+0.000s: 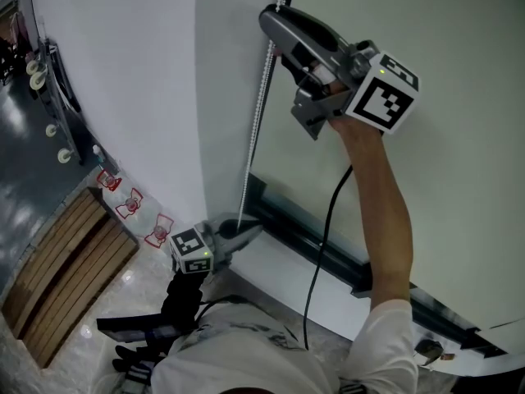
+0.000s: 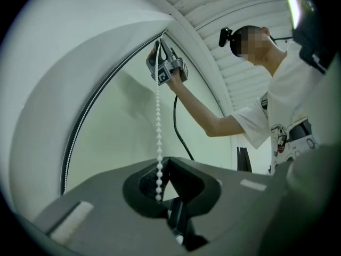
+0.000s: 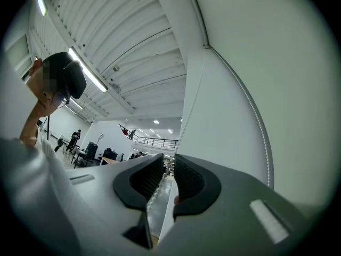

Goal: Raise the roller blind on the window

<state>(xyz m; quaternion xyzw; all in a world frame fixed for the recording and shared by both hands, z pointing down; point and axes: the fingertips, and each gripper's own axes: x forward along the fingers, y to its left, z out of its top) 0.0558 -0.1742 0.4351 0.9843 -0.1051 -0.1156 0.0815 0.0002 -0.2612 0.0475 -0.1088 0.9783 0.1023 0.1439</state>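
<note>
The pale roller blind hangs at the right, with a dark bar along its lower edge. A white bead chain runs straight down beside it. My right gripper is held high on the chain. In the right gripper view its jaws stand a little apart, with the bead chain passing between them and a gap still showing. My left gripper is low, near the sill. In the left gripper view it is shut on the chain's lower stretch, which is taut up to the right gripper.
A plain white wall lies left of the chain. Below on the floor are a slatted wooden panel and red-and-white markers. A black cable hangs from the right gripper along the person's raised arm.
</note>
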